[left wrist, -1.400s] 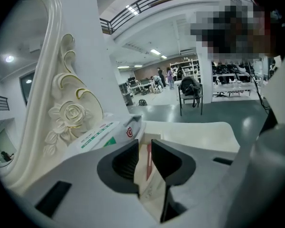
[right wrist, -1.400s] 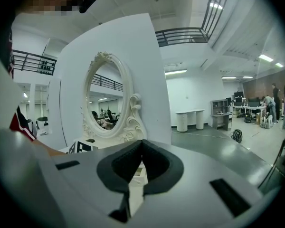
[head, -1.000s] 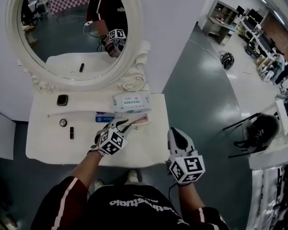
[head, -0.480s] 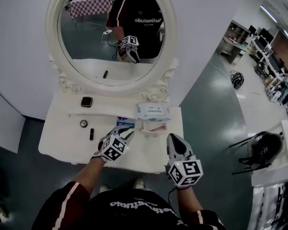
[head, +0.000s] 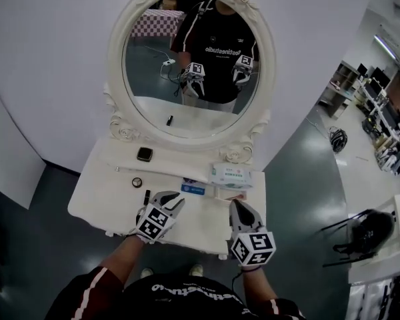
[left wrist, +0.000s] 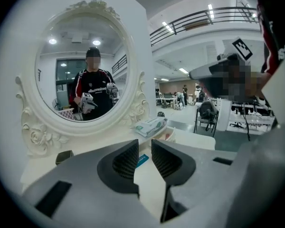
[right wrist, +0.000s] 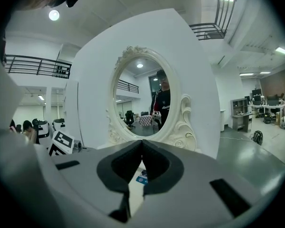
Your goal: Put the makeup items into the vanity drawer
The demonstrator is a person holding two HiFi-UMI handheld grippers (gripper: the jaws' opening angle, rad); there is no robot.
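Note:
On the white vanity table lie a dark square compact, a small round item, a black lipstick, a blue box and a pink tray. My left gripper hovers over the table's front middle, open with nothing between its fingers. The blue box shows beyond its jaws. My right gripper is over the front right part, shut and empty, its fingertips touching. No drawer front shows in any view.
A pack of wipes rests at the back right of the table, under the oval mirror. The mirror reflects the person and both grippers. Grey floor surrounds the vanity, with desks and a chair off to the right.
The left gripper has drawn back from the pink tray toward the table's front edge. The right gripper has come over the table's front right. The head view has swung so the vanity sits centred.

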